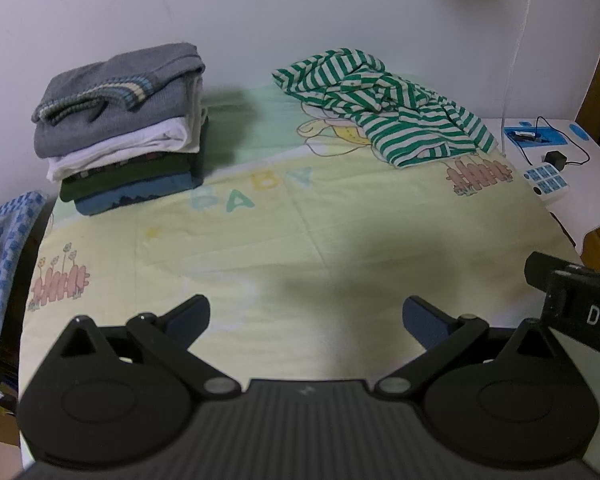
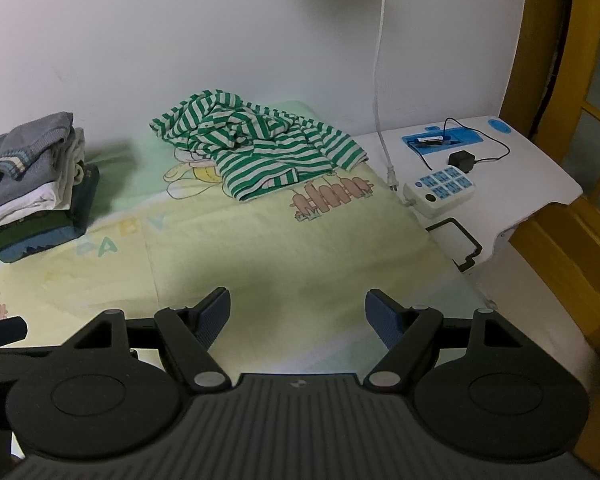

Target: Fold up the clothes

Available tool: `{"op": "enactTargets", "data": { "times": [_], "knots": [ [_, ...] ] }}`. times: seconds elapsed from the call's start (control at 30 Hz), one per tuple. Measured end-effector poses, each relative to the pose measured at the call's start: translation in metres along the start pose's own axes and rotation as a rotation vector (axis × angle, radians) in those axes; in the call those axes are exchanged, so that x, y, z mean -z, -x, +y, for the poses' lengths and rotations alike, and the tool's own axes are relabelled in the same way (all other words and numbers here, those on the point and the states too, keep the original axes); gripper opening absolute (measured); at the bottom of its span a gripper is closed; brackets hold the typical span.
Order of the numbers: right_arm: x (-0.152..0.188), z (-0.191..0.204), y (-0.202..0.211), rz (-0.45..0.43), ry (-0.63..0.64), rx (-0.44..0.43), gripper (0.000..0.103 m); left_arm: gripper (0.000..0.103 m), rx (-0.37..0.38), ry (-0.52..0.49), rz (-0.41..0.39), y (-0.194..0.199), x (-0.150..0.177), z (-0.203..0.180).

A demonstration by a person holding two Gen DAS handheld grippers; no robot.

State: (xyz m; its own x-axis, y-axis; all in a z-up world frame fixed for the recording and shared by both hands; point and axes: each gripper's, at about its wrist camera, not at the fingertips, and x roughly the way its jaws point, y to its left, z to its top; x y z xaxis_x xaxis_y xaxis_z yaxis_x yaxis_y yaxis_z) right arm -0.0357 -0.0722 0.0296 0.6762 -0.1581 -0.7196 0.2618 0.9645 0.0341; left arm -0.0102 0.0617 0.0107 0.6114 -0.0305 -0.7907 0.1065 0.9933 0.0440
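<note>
The striped shirt (image 2: 256, 148) lies crumpled well ahead of both grippers, its long axis slanting away to the right. The right gripper (image 2: 298, 316) faces it almost squarely; the left gripper (image 1: 306, 320) sees it off right. Both jaws spread, empty.
</note>
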Motion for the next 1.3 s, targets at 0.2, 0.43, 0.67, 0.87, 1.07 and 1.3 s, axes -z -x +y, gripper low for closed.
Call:
{"op": "enactTargets", "data": {
  "times": [0.2,0.43,0.67,0.87,1.07,1.3],
  "knots": [
    [-0.002,0.004,-0.004,0.004,0.010,-0.006,0.077,0.103,-0.002,0.001,0.005,-0.004,-0.002,0.000],
    [-0.004,0.005,-0.008,0.014,0.009,-0.010,0.077,0.103,-0.001,-0.003,0.008,-0.007,-0.002,0.001],
    [-0.004,0.006,-0.011,0.023,0.006,-0.005,0.078,0.103,0.002,-0.005,0.016,-0.012,-0.003,0.001],
    [-0.004,0.010,-0.013,0.030,0.011,0.009,0.078,0.103,0.008,-0.001,0.025,-0.016,-0.002,0.006],
    [-0.003,0.014,-0.013,0.032,0.012,0.007,0.078,0.103,0.006,0.003,0.034,-0.020,-0.002,0.010],
    [-0.002,0.015,-0.021,0.035,0.029,0.008,0.078,0.103,0.019,0.015,0.060,-0.037,0.000,0.015]
  ]
}}
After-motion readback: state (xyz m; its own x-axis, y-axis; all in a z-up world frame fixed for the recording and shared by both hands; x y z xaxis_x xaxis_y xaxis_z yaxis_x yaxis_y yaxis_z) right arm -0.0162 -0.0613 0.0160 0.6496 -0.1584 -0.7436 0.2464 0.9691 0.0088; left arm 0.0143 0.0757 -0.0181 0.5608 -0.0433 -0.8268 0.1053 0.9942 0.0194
